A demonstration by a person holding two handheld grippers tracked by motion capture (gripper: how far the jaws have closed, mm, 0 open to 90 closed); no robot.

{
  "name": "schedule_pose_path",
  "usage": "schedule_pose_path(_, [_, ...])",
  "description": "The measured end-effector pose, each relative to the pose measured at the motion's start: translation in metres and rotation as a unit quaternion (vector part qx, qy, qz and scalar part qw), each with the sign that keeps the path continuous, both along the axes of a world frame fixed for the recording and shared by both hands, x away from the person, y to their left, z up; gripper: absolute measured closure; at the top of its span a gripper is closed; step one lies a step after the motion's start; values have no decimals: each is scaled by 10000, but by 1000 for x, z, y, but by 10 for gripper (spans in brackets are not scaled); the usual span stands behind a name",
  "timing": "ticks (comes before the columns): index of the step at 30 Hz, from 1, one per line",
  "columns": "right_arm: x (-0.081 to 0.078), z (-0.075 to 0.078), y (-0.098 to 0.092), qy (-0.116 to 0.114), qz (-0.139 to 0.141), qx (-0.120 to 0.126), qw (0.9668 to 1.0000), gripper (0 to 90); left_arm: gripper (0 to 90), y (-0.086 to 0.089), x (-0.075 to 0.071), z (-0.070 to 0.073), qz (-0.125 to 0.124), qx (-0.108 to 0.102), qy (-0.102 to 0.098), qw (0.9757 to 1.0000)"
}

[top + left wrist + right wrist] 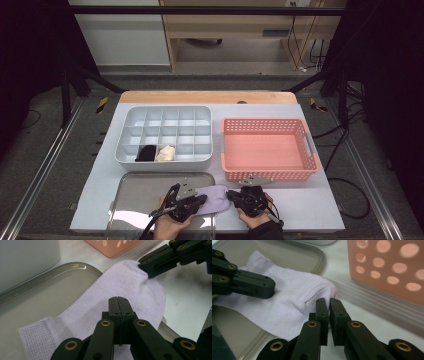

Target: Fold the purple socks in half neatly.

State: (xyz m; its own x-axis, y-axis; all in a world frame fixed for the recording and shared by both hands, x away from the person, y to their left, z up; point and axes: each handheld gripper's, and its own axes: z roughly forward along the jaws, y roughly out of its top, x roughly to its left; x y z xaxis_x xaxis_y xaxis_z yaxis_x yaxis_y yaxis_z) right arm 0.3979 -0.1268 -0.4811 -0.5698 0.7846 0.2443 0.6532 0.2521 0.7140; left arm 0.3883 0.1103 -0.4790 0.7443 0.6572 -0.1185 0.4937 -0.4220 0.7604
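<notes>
My left tool is pinching the middle of the lilac sock, its jaws pressed together on the cloth. The sock is lying half on the clear tray and half on the white table, just before the pink basket. My right tool is gripping the sock's toe end, jaws nearly together.

both hands low and close together, the left gripper pinched tight, the right gripper nearly closed.
</notes>
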Motion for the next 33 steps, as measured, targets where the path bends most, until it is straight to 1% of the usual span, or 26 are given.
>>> schedule_pose_path(3, [-2, 9, -3, -129, 53, 159, 9998, 862, 892, 0, 0, 0, 4, 2, 6, 10000])
schedule_pose_path(4, [-4, 16, -4, -267, 109, 278, 9992, 862, 892, 0, 0, 0, 8, 2, 9, 10000])
schedule_pose_path(7, [-7, 26, -4, -406, 252, 443, 9979, 862, 892, 0, 0, 0, 18, -4, 20, 10000])
schedule_pose_path(10, [-11, 33, -1, -462, 451, 668, 9957, 863, 892, 0, 1, 0, 30, -26, 46, 10000])
schedule_pose_path(15, [-14, 39, 7, -528, 726, 960, 9913, 864, 893, 0, 1, 1, 25, -47, 89, 9999])
schedule_pose_path(18, [-14, 41, 10, -552, 810, 1031, 9898, 864, 893, 1, 2, 1, 41, -59, 100, 9999])
schedule_pose_path(21, [-13, 41, 11, -507, 856, 1115, 9888, 864, 894, 3, 3, 2, 65, -79, 124, 9999])
schedule_pose_path(22, [-13, 42, 12, -464, 870, 1211, 9877, 864, 893, 3, 3, 1, 72, -83, 145, 9998])
schedule_pose_path(23, [-13, 42, 13, -431, 894, 1283, 9868, 864, 893, 1, 4, 0, 79, -94, 137, 9998])
schedule_pose_path(24, [-13, 42, 15, -388, 944, 1330, 9858, 864, 893, 0, 3, 0, 65, -61, 106, 9999])
schedule_pose_path(26, [-14, 43, 20, -414, 1017, 1326, 9851, 865, 893, 0, 3, 0, 47, -38, 82, 9999])
schedule_pose_path(29, [-14, 44, 23, -451, 1064, 1291, 9849, 865, 894, 2, 4, 1, 51, -92, 134, 9999])
schedule_pose_path(33, [-13, 44, 21, -497, 993, 1257, 9858, 864, 894, 13, 3, 9, 162, -228, 75, 9996])
